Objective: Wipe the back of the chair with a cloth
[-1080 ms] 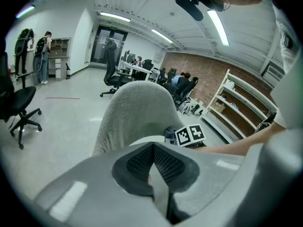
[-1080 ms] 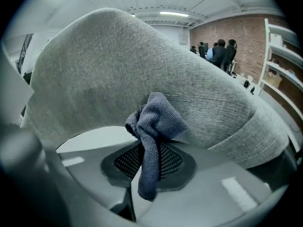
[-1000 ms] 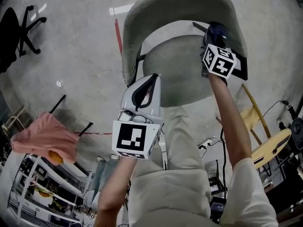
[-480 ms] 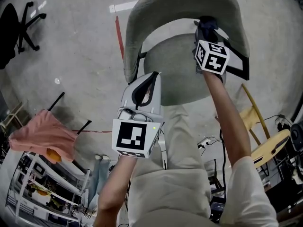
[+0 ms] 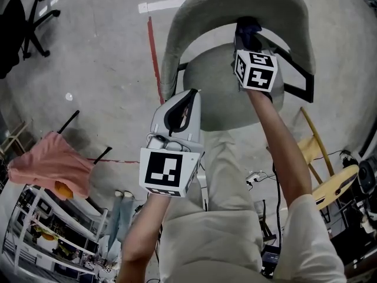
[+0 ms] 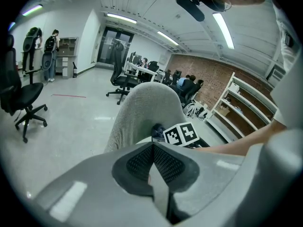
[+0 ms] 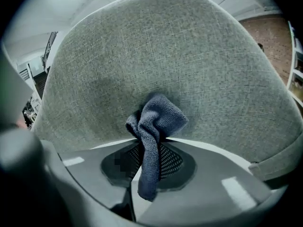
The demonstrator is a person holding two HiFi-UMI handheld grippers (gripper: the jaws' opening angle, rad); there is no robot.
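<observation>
A grey fabric chair (image 5: pixel 235 5) stands below me, its curved backrest (image 7: pixel 161 56) filling the right gripper view. My right gripper (image 5: pixel 246 40) is shut on a dark blue cloth (image 7: pixel 154 131), and the bunched cloth (image 5: pixel 247 27) presses against the inner face of the backrest above the seat (image 5: pixel 218 93). My left gripper (image 5: pixel 177 112) is held back near my body, short of the chair, jaws together with nothing between them. In the left gripper view the chair (image 6: pixel 142 112) and the right gripper's marker cube (image 6: pixel 181 134) show ahead.
A black armrest frame (image 5: pixel 297 75) runs along the chair's right side. On the concrete floor are a red tape line (image 5: pixel 154 52), a black office chair (image 5: pixel 23 22) at far left, a pink cloth (image 5: pixel 50 167), shelving (image 5: pixel 53 240) and a yellow wooden chair (image 5: pixel 330 170).
My right gripper has moved the cloth leftward and up along the inside of the backrest. The left gripper has stayed in place.
</observation>
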